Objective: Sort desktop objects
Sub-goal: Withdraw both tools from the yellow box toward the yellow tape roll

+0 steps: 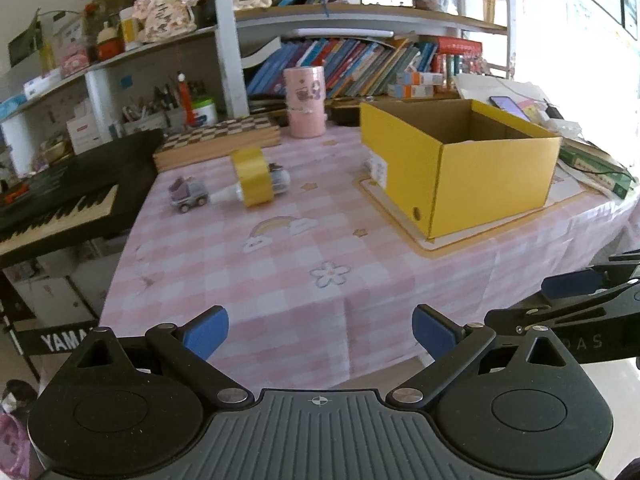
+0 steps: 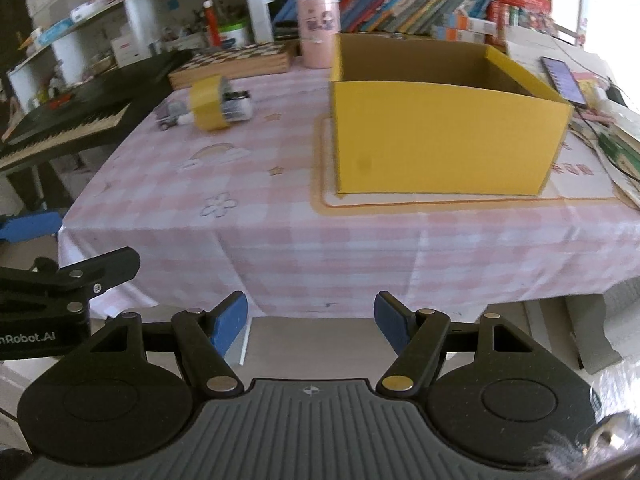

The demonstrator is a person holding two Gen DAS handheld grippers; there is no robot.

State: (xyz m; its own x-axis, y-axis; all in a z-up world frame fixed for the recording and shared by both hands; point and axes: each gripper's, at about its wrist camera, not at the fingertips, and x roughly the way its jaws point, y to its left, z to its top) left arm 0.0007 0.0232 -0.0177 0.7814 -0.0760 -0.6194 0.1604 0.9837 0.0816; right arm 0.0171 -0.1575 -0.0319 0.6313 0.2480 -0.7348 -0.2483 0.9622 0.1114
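With the left gripper (image 1: 320, 330) and right gripper (image 2: 311, 320) both wide and empty short of the table edge, the tape roll (image 1: 253, 176) standing left of the yellow box (image 1: 460, 168) looks light and stiff (best pinched across its rim).

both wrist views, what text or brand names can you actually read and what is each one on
"YAMA", cut off by the frame edge, on the keyboard stand's panel
"DAS", partial, on the right gripper's arm in the left wrist view
"nRobot.AI", start cut off, on the left gripper's body in the right wrist view
Book spines, the pink canister and the box's label: too blurred to read
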